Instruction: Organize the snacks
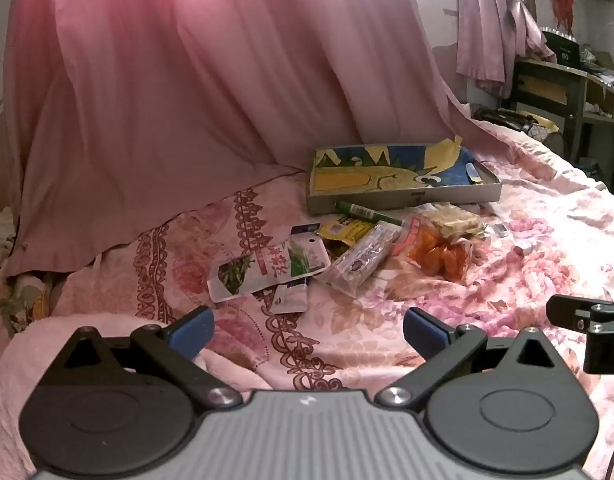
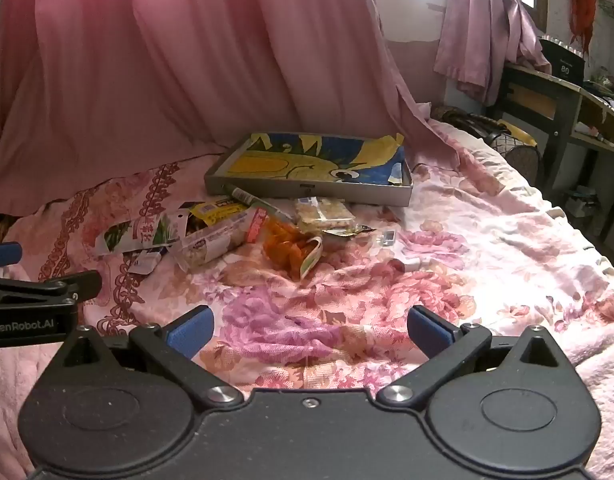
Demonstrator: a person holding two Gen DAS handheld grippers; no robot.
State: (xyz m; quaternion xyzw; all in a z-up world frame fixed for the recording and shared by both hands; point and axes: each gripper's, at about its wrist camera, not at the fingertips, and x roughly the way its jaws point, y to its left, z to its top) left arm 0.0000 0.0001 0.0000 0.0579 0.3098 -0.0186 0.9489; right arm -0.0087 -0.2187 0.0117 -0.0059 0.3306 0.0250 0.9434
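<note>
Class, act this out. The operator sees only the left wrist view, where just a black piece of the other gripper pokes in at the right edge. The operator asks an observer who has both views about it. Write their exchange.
Operator: Is the right gripper holding any snack?
Observer: No. The right gripper is wide open, and there is only floral blanket between its blue pads.
Operator: Anything on my own gripper that I cannot see from here?
Observer: Yes. The left gripper has white lettering on its side, which reads GenRobot.AI.
</note>
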